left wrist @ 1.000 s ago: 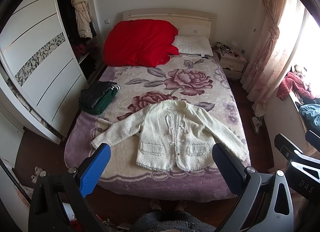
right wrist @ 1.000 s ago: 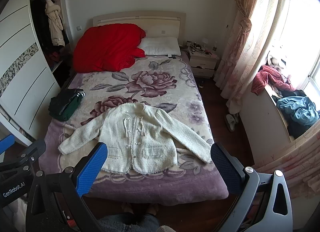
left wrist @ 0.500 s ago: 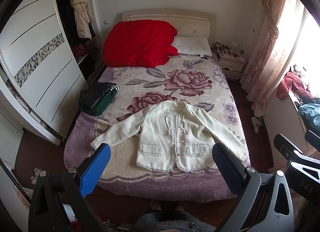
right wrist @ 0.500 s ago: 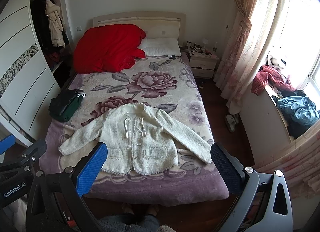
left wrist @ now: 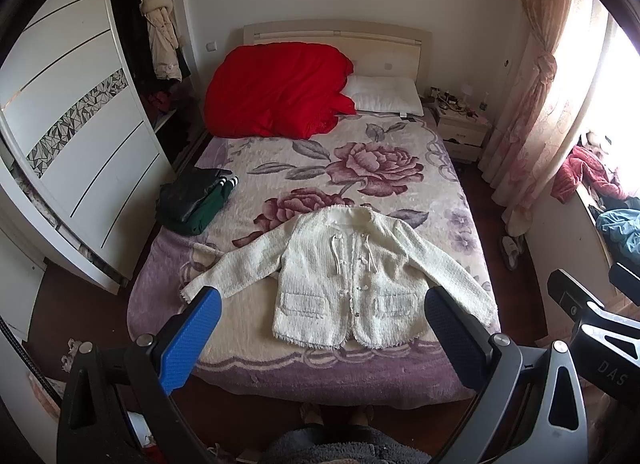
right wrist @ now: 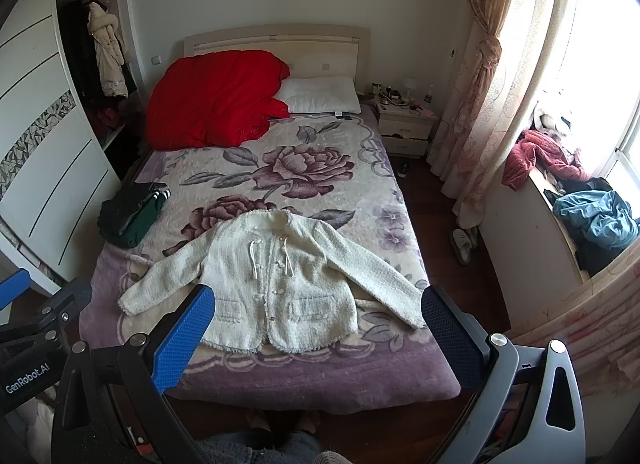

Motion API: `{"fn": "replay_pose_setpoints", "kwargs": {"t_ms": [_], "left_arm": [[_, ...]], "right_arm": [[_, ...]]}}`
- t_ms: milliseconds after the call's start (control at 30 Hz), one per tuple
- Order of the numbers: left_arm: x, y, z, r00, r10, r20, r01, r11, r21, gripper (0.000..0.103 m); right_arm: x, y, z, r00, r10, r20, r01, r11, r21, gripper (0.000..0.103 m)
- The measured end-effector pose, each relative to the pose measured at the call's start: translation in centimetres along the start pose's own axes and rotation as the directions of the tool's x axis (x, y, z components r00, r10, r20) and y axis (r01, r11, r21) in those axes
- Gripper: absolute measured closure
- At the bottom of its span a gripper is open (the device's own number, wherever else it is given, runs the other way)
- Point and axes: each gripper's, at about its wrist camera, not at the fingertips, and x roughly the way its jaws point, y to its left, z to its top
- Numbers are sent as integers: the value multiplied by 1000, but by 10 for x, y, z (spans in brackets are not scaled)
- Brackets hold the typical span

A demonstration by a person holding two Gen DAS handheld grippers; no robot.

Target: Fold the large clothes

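Over on the left stands the tall white sliding-door wardrobe with a grey mosaic band (left wrist: 76, 131), and past its edge a pale padded coat (left wrist: 160, 31) hangs in the open section. On the left side of the bed covered with a purple rose-patterned fleece blanket (left wrist: 360, 376) lies a small folded pile of dark green and black clothes (left wrist: 192, 201), well apart from the headboard end, where a puffy bright red duvet (left wrist: 276, 87) is heaped beside a flat white pillow (left wrist: 382, 99). Toward the foot of the bed, the cream tweed button-front jacket with two patch pockets (left wrist: 352, 280) lies flat on its back, buttoned, collar toward the headboard, both sleeves spread out and down at an angle. The left gripper with blue-padded fingers (left wrist: 322, 300) hangs above the foot of the bed with its jaws spread wide and nothing between them; it touches no cloth. Just beside it the right gripper (right wrist: 318, 300) is held the same way, jaws wide apart and empty, clear of the jacket. Further right a small cream bedside cabinet cluttered with small items (right wrist: 404, 123) sits by the headboard, then a tied-back pink floral curtain (right wrist: 480, 103), and on the window ledge lie a crumpled red garment (right wrist: 536, 155) and a bunched teal jacket (right wrist: 600, 215).
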Motion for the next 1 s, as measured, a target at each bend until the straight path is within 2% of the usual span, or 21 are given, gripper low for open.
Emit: {"fn": "replay_pose_setpoints", "kwargs": {"t_ms": [267, 367, 433, 533, 667, 733, 800, 833, 867, 900, 933, 1000], "left_arm": [[3, 0, 1, 1000, -6, -1, 6, 1000, 0, 0], [13, -2, 10, 1000, -7, 10, 7, 1000, 10, 0], [35, -2, 19, 1000, 13, 22, -13, 1000, 27, 0], [84, 1, 27, 998, 46, 37, -48, 998, 42, 0], [157, 1, 22, 996, 80, 48, -84, 992, 94, 0], [198, -3, 15, 995, 98, 26, -101, 988, 116, 0], [241, -9, 8, 993, 115, -7, -114, 985, 127, 0], [265, -14, 3, 991, 126, -38, -120, 984, 134, 0], [282, -18, -1, 989, 131, -61, -122, 983, 138, 0], [305, -24, -6, 986, 144, -89, -131, 981, 140, 0], [322, -28, -10, 981, 152, -117, -134, 981, 143, 0], [360, -42, -21, 972, 159, -175, -135, 981, 140, 0]], "right_arm": [[-1, 0, -2, 1000, 1, -1, -1, 1000, 2, 0], [3, 1, -2, 1000, 4, -2, -4, 1000, 5, 0], [10, 2, 1, 999, 34, -12, -33, 999, 19, 0], [40, -11, -2, 990, 132, -57, -126, 987, 102, 0], [110, -49, -26, 975, 137, -176, -84, 956, 281, 0], [150, -81, -49, 967, 106, -231, -10, 925, 380, 0], [192, -117, -76, 960, 77, -270, 65, 875, 480, 2], [213, -136, -91, 956, 72, -284, 94, 844, 529, 11], [233, -157, -107, 948, 75, -308, 123, 809, 575, 31], [256, -178, -122, 937, 82, -340, 153, 777, 610, 38], [278, -199, -138, 928, 82, -363, 186, 743, 643, 42], [324, -244, -170, 914, 94, -395, 239, 663, 710, 42]]}}
